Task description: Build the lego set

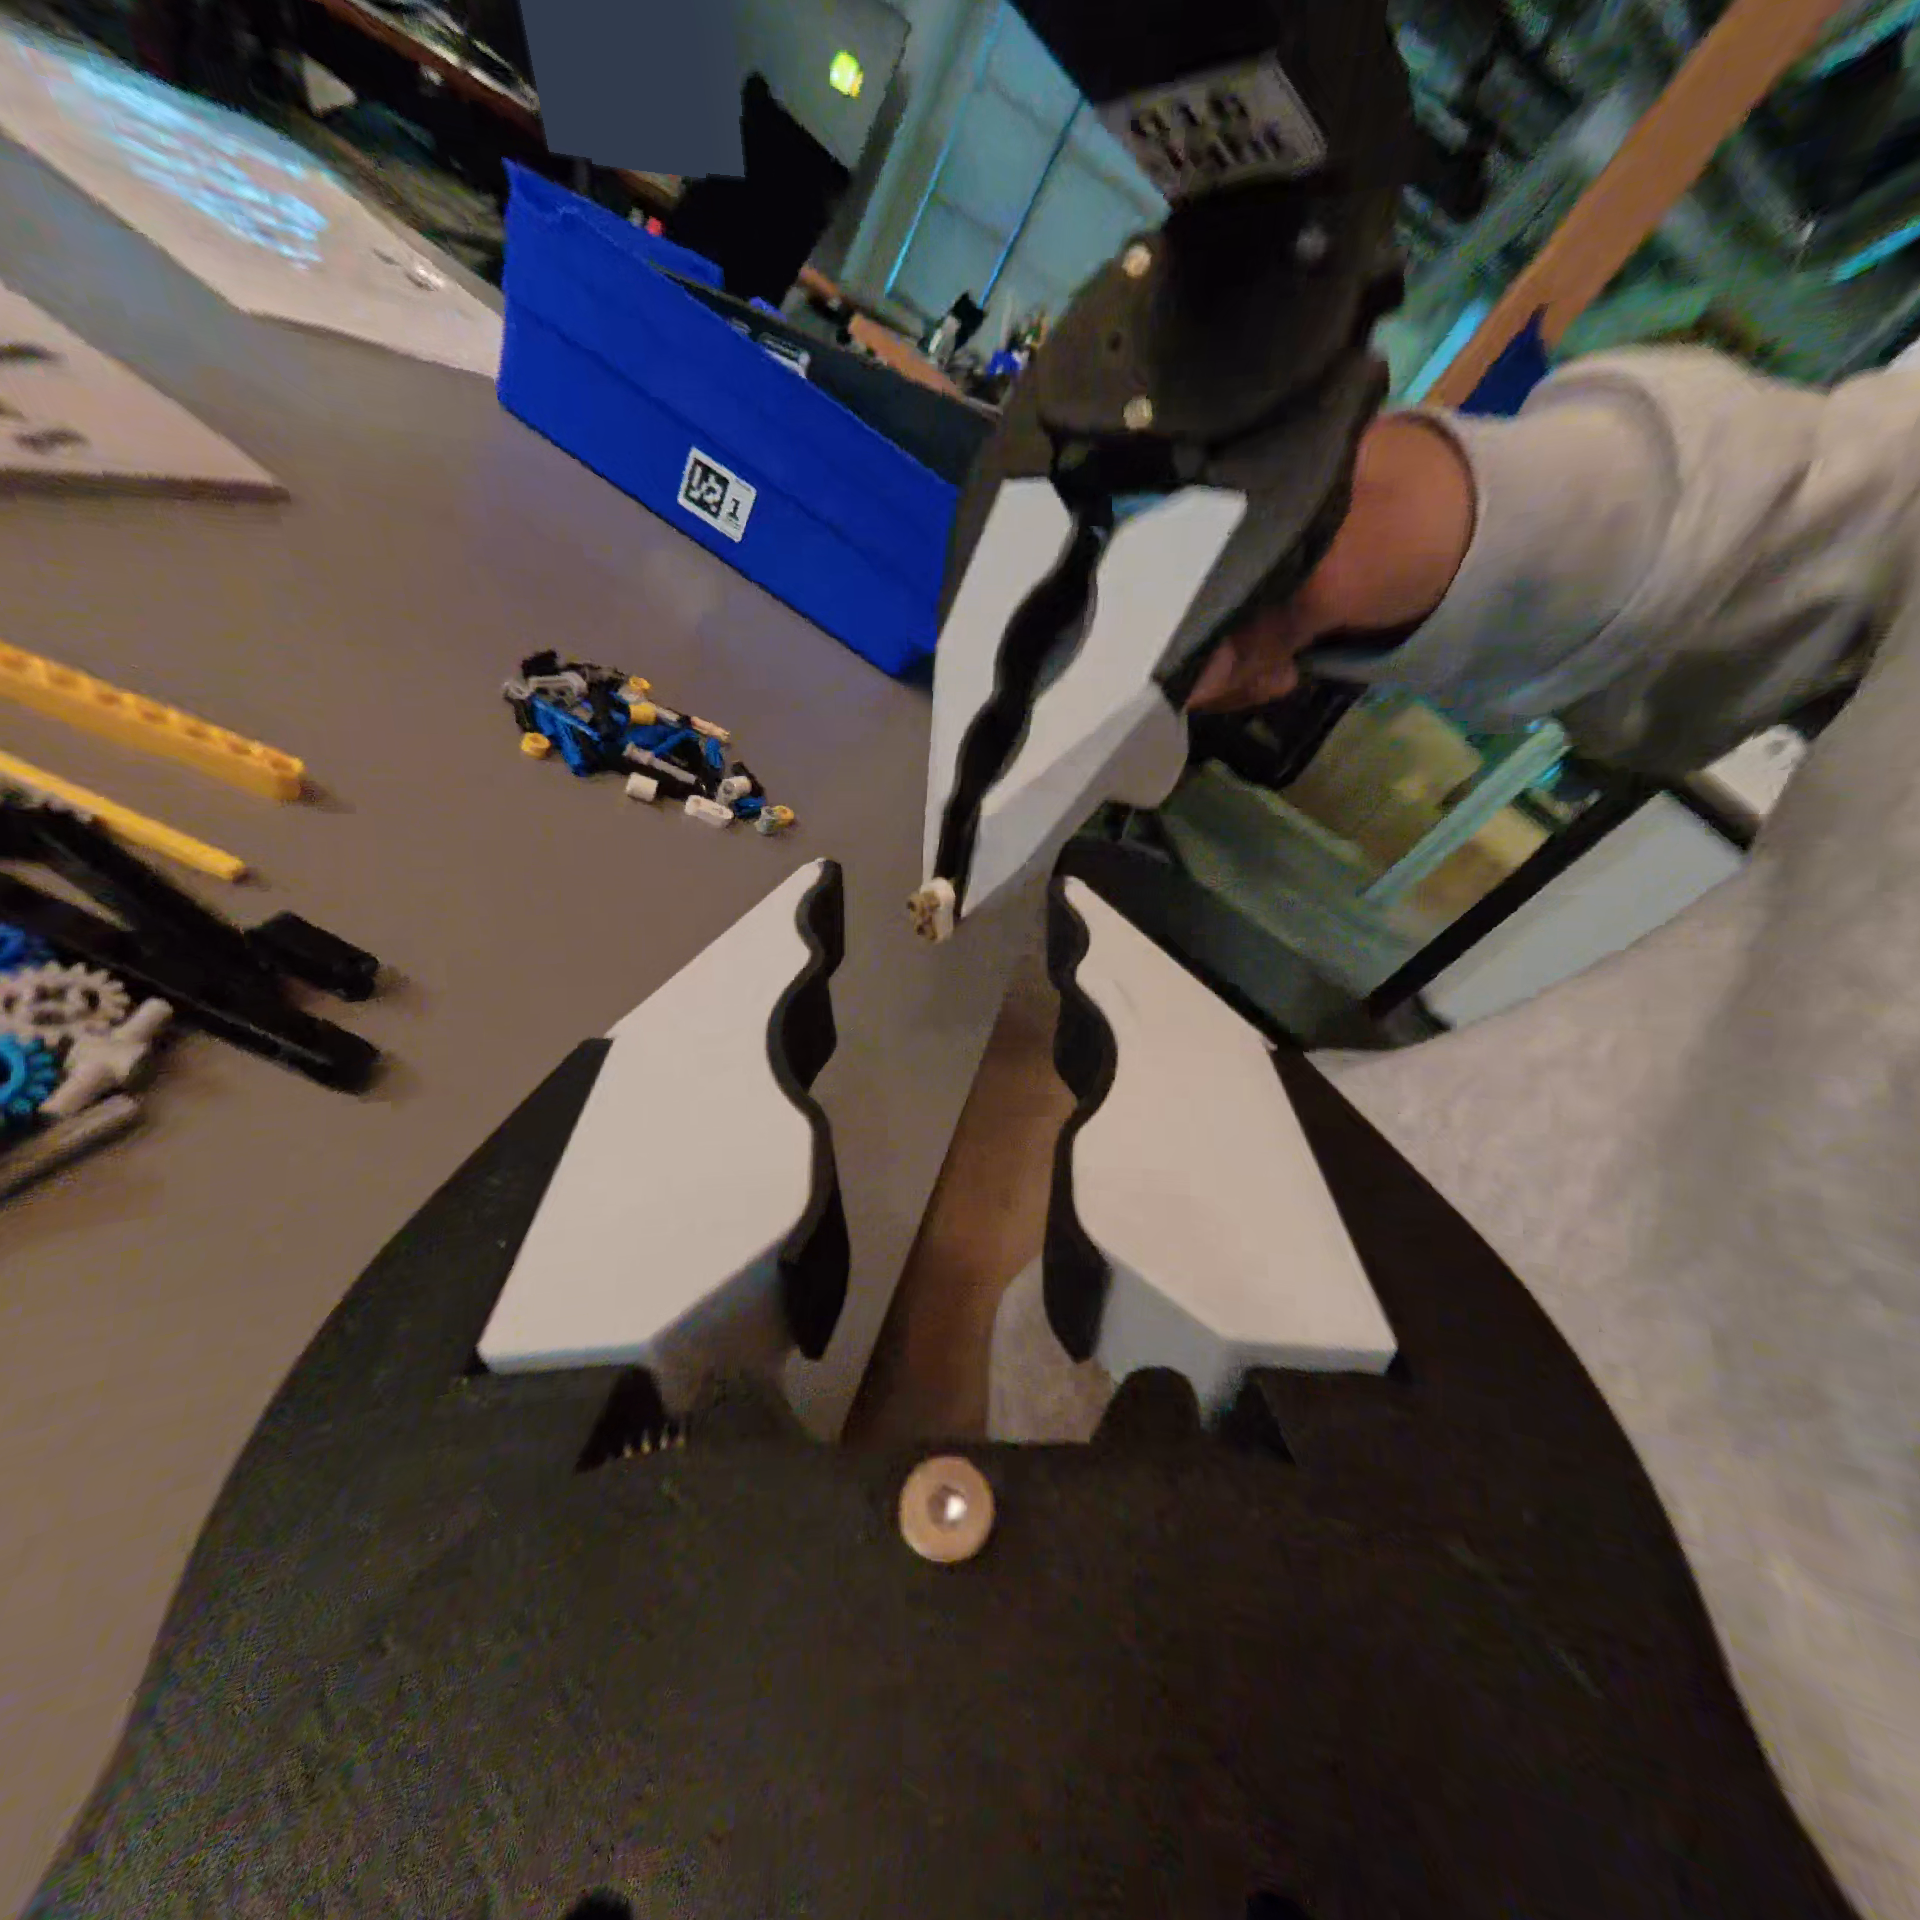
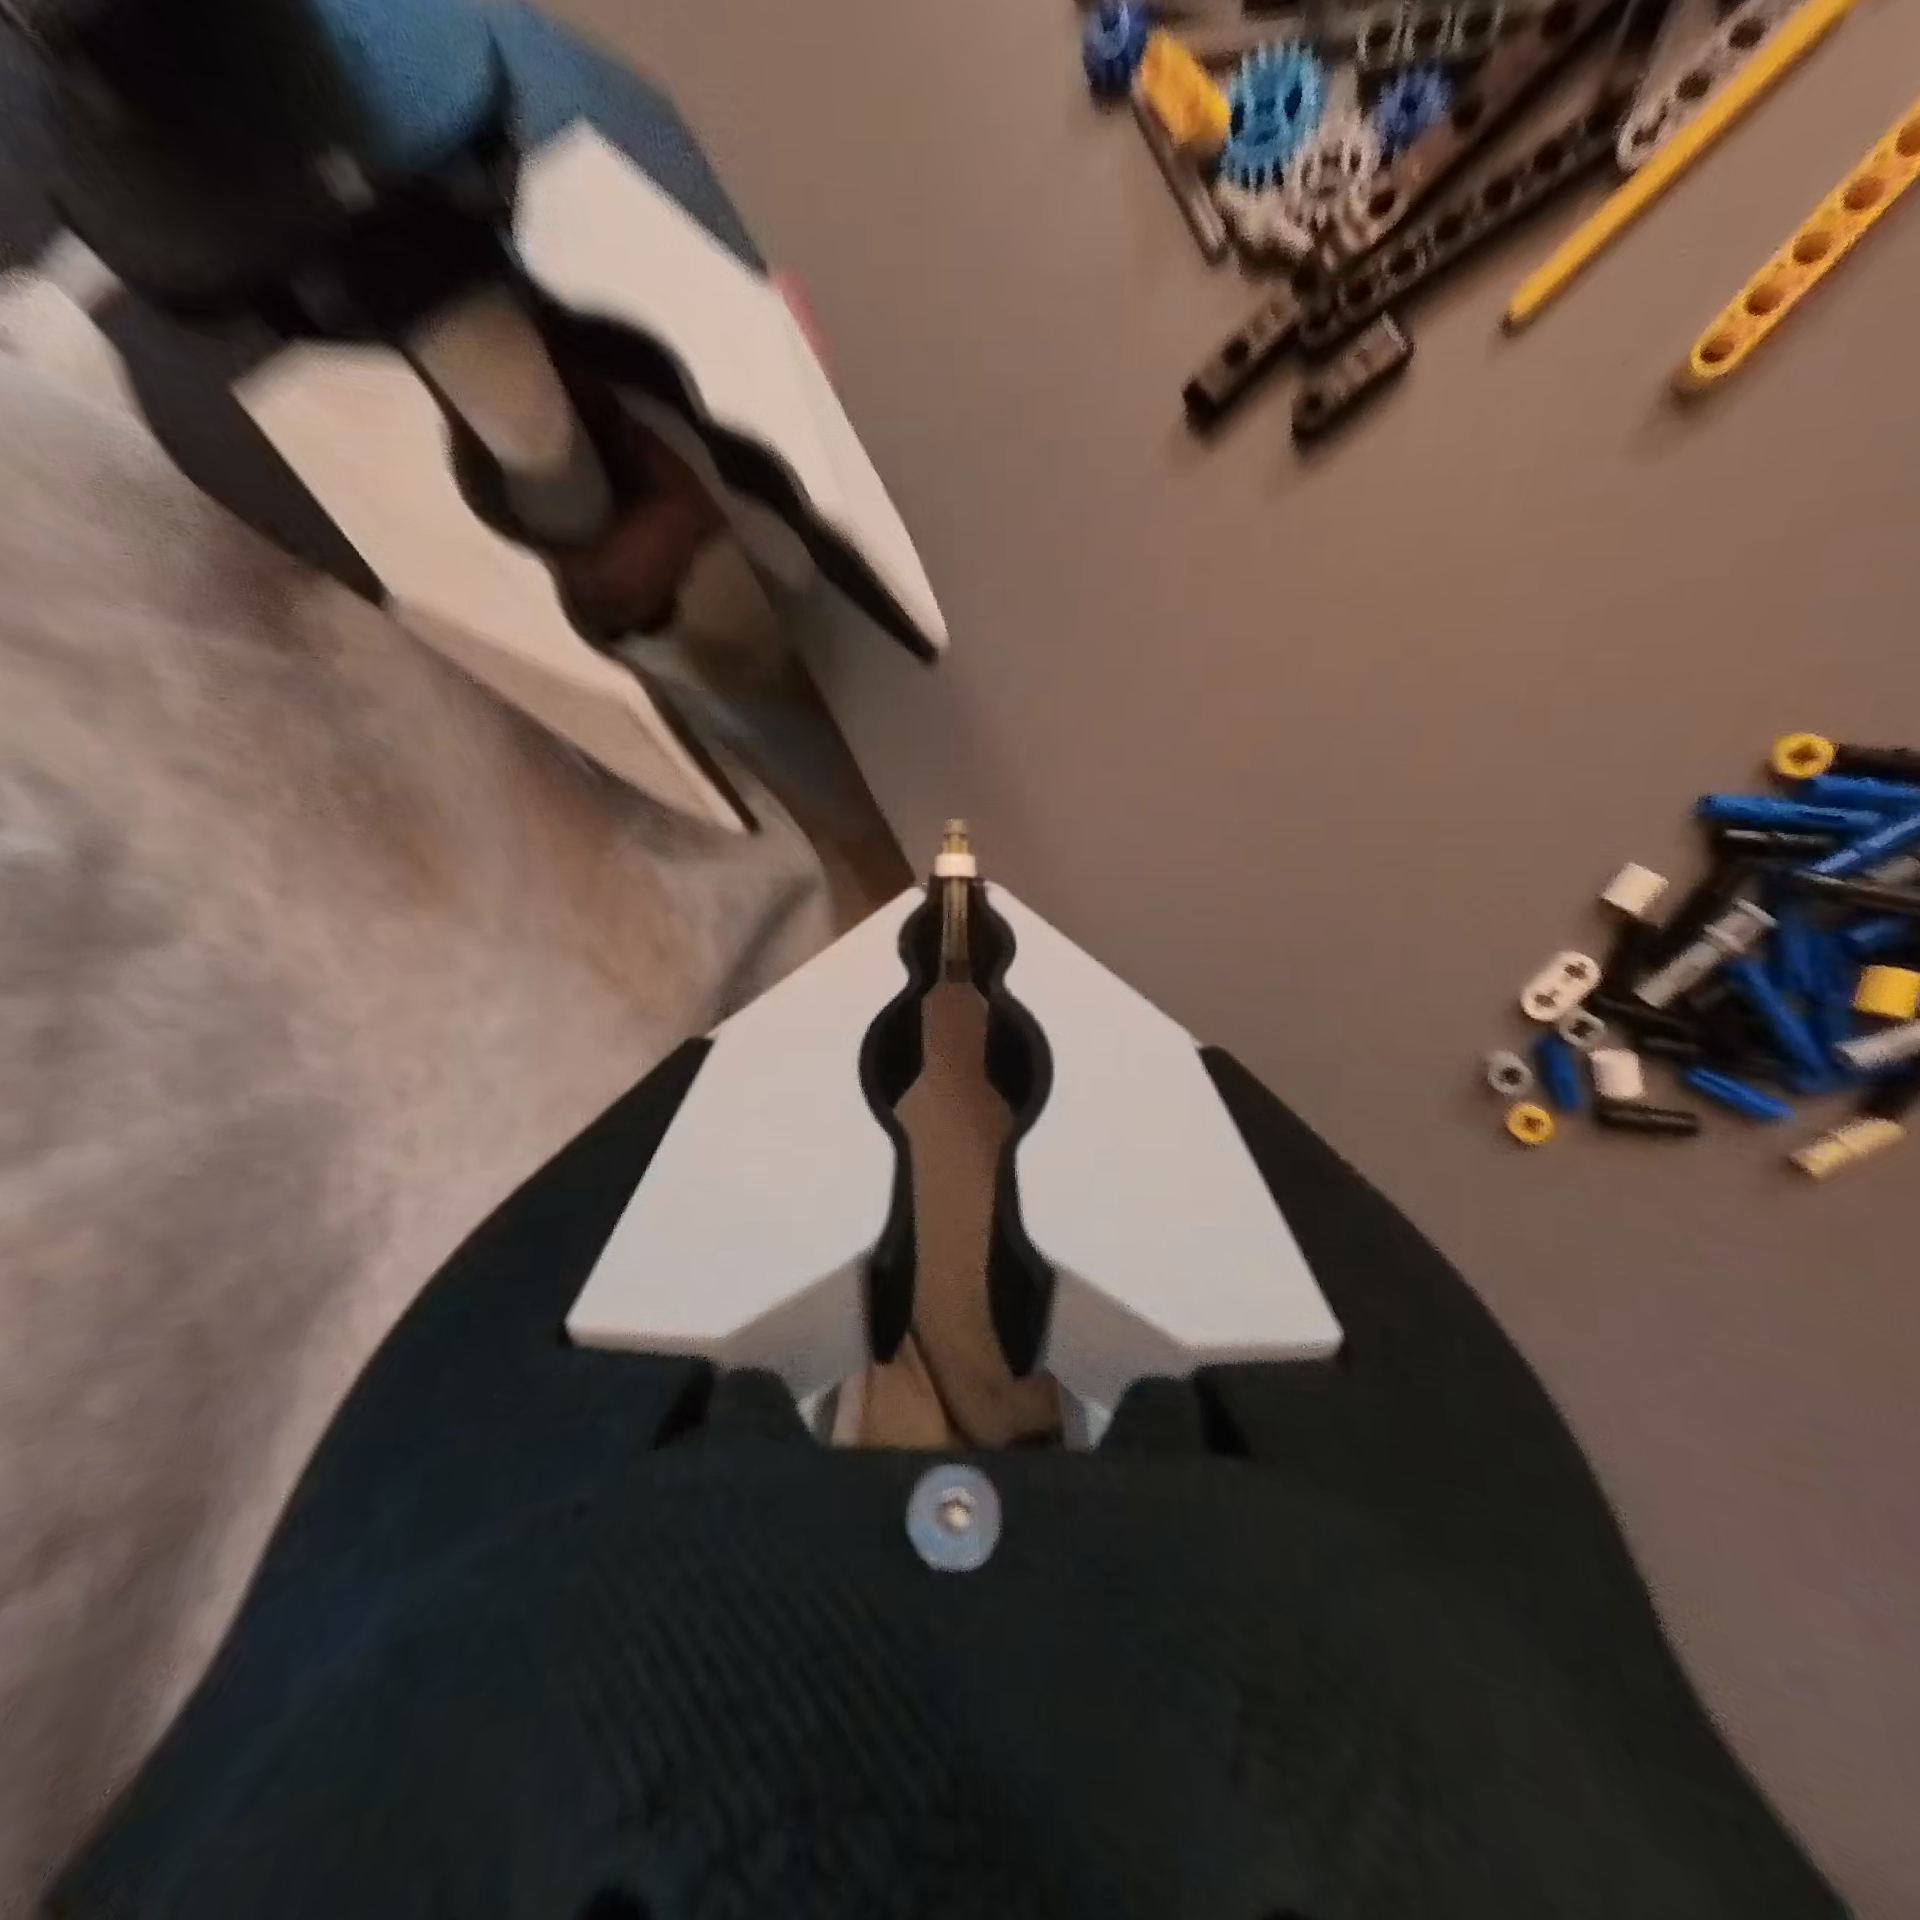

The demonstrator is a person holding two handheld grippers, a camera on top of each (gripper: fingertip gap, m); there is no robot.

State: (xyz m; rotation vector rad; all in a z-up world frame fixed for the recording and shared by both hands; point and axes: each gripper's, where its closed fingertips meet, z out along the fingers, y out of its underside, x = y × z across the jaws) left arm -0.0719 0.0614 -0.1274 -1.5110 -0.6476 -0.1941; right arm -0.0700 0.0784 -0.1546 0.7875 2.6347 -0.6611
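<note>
My left gripper (image 1: 940,878) is open and empty above the grey table (image 1: 468,582). It also shows, blurred, in the right wrist view (image 2: 840,732), at the upper left. My right gripper (image 2: 956,899) is shut on a small tan pin with a white bush (image 2: 956,862) that sticks out past its tips. In the left wrist view the right gripper (image 1: 951,894) points down, and its white piece (image 1: 932,907) hangs just in front of the left gripper's tips. A pile of small blue, black, white and yellow pieces (image 1: 644,743) (image 2: 1745,987) lies on the table.
Black beams with blue and white gears (image 1: 156,987) (image 2: 1403,208) and yellow beams (image 1: 156,727) (image 2: 1808,239) lie on the table. A blue bin (image 1: 727,436) stands at the back. A person's grey sleeve (image 1: 1662,571) holds the right gripper. The table edge (image 2: 831,810) runs beside the grippers. The grippers are tip to tip, or close to it.
</note>
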